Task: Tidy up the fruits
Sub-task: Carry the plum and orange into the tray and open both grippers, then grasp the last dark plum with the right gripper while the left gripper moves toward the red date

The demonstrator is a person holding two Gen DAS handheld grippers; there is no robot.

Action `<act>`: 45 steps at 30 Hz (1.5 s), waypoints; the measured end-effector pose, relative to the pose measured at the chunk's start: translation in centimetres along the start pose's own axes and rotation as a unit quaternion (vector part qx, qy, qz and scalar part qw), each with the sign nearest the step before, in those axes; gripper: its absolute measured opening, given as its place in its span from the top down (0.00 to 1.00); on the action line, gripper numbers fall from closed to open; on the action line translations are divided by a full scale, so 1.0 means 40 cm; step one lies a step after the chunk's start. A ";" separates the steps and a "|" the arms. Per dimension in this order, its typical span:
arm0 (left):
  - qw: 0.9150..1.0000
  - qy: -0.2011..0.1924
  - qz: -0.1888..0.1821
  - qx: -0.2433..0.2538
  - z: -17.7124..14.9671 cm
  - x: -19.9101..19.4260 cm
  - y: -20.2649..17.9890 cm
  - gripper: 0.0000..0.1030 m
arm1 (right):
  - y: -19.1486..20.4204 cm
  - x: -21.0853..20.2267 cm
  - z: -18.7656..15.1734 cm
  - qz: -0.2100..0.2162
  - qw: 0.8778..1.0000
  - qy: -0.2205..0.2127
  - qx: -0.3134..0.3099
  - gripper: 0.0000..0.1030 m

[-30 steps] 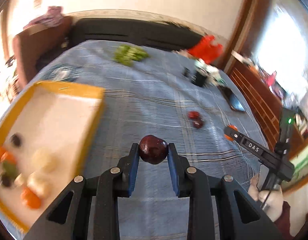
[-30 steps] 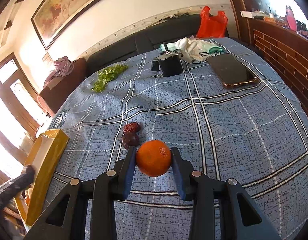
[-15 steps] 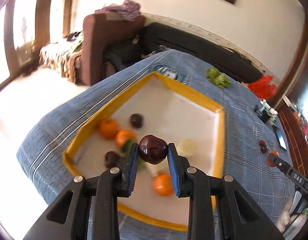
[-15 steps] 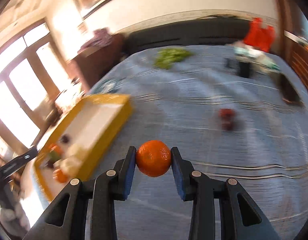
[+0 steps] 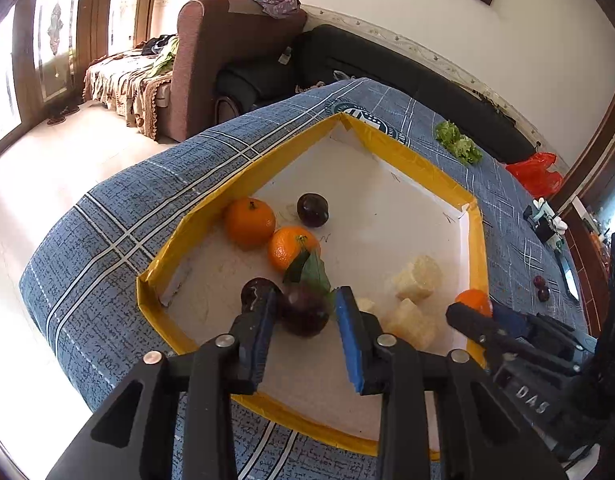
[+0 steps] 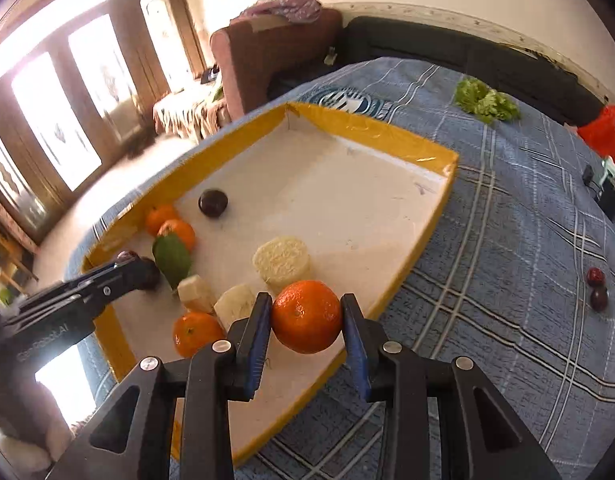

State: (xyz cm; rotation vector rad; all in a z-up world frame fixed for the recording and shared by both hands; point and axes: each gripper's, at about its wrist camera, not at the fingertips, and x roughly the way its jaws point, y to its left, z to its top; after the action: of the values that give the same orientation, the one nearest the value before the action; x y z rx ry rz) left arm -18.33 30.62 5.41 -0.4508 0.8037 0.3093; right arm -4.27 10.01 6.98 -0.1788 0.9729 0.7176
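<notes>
**Fruit going into the yellow-rimmed tray**

Sunlit living room, brown armchair and dark sofa behind, with a counter [image 5: 119,236] under a blue plaid cloth in front. At its corner nearest the windows lies a shallow tray [image 5: 477,240] with a white floor and yellow taped walls.

Inside the tray, against the wall nearest the windows, two mandarins [image 5: 249,222] sit touching; the nearer one carries green leaves [image 5: 311,270]. A dark plum [image 5: 312,210] rests just beyond them, apart from the wall. Pale cut chunks [image 5: 417,278] of something fibrous cluster toward the tray's opposite wall, and another mandarin [image 6: 195,334] lies beside them near the front wall.

Over the tray's front part, the left gripper [image 5: 303,316] has just been opening its jaws: the blue pads stand spread, and a dark plum [image 5: 305,314] sits between them with gaps showing on either side, so it is no longer pinched. Whether it rests on the tray floor cannot be told. A second dark plum [image 5: 257,292] peeks out behind the left pad.

Pointing at the tray's wall that faces the counter's middle, the right gripper [image 6: 306,318] pinches a mandarin [image 6: 306,316], both pads pressed on its sides, the fruit above the tray's edge.

Out on the cloth toward the counter's far side, two small dark red fruits [image 6: 597,288] lie together. A bunch of lettuce [image 6: 485,102] sits near the counter's sofa edge, with a red plastic bag [image 6: 603,130] further along.
</notes>
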 end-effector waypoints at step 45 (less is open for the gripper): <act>0.983 -0.110 0.043 0.143 -0.117 -0.277 -0.274 0.20 | -0.165 -0.360 -0.235 -0.026 0.976 -0.131 0.174 0.30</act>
State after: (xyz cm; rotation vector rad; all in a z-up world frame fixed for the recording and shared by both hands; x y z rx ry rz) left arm -23.81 17.80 13.78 -0.1093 0.6389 0.3118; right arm -11.76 -6.02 12.10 0.1936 0.8215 0.4969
